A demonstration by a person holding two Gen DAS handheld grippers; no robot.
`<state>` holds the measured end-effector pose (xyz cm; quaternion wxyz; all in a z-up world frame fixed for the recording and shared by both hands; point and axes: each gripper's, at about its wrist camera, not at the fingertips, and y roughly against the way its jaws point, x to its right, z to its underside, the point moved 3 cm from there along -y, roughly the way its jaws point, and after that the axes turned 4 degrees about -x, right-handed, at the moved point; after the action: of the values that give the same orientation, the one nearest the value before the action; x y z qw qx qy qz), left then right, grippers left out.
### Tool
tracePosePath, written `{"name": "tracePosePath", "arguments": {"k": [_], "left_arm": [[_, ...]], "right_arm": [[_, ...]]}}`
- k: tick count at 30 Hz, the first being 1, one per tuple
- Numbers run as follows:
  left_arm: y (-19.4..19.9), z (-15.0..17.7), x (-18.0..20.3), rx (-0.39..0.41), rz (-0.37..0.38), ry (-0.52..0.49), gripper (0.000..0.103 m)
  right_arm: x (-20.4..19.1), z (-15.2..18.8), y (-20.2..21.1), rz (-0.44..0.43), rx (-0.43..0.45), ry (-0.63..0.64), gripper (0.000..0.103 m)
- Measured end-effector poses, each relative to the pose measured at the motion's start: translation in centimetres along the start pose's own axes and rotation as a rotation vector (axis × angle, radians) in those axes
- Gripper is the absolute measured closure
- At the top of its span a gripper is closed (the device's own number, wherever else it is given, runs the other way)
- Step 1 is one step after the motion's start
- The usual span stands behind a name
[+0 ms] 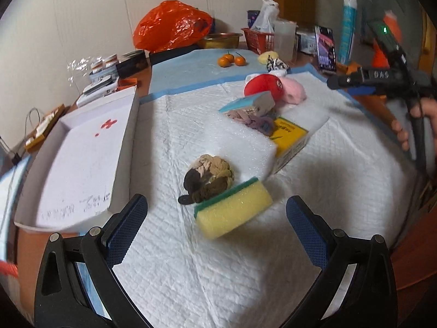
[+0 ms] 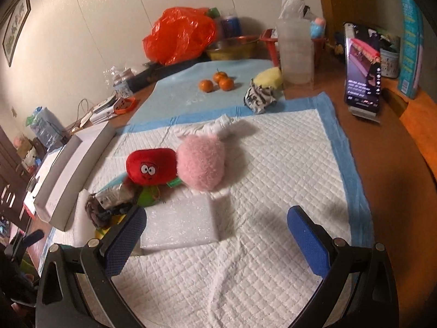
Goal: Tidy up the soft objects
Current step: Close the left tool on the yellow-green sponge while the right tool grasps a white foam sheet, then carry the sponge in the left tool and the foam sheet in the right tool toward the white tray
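Yellow sponge (image 1: 234,210) with green scouring face: lies on the white quilted pad (image 1: 191,273), just ahead of the left gripper (image 1: 217,218), between its two blue-padded fingers (image 1: 128,229) but apart from both; jaws spread wide, holding nothing
Knotted rope ball (image 1: 209,179), brown and tan: touching the sponge's far side
White foam block (image 2: 179,222): on the pad; a tangle of fabric scraps (image 1: 252,119) and a yellow box (image 1: 289,136) rest at its far end
Red plush toy (image 2: 151,169) with eyes, pink fluffy ball (image 2: 200,162): side by side, touching, beyond the foam
Right gripper (image 2: 215,236): jaws wide apart, empty, above the pad near the foam
White tray box (image 1: 82,161) with red cross: just beside the pad's left edge
Three oranges (image 2: 217,82): on the blue sheet (image 2: 177,93) farther back
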<state>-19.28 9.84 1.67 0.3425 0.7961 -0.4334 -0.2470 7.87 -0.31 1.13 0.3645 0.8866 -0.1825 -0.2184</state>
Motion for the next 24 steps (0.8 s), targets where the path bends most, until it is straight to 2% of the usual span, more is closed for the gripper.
{"name": "tracePosePath", "arguments": {"k": [4,7,9,11,12,13,15,17,19,24], "left_arm": [[-1.6,-0.6,0.2,-0.035,0.025,-0.008,0.015],[-2.8,-0.5,0.7,-0.080,0.073,-0.008,0.044],[-2.8,-0.3,0.7,-0.078,0.083,-0.004,0.044],[-2.6,-0.1,0.3,-0.076,0.103,0.012,0.048],[-2.5,0.0,0.1,-0.075,0.111,0.026,0.048],[-2.4,0.2,-0.2,-0.075,0.115,0.038,0.049],[-2.1,0.5,-0.9,-0.078,0.109,0.057,0.049],[-1.8,0.9,-1.6,-0.076,0.107,0.082,0.049],[-1.4,1.4,-2.4,-0.075,0.110,0.109,0.049],[-0.4,1.9,-3.9,-0.054,0.113,0.157,0.049]], "right_arm": [[-0.7,0.1,0.4,-0.029,-0.007,0.025,0.000],[-2.7,0.2,1.8,-0.070,0.031,0.107,0.000],[-4.6,0.5,2.4,-0.108,0.048,0.162,0.000],[-7.3,0.9,2.6,-0.185,0.044,0.227,0.000],[-8.4,1.1,2.5,-0.204,0.036,0.258,0.003],[-9.9,1.4,2.3,-0.224,0.026,0.304,0.007],[-12.9,2.1,1.5,-0.242,-0.003,0.400,0.025],[-15.1,2.6,0.2,-0.233,-0.039,0.463,0.033],[-16.3,3.0,-1.0,-0.229,-0.067,0.486,0.037],[-17.9,4.2,-3.7,-0.224,-0.159,0.500,0.059]]}}
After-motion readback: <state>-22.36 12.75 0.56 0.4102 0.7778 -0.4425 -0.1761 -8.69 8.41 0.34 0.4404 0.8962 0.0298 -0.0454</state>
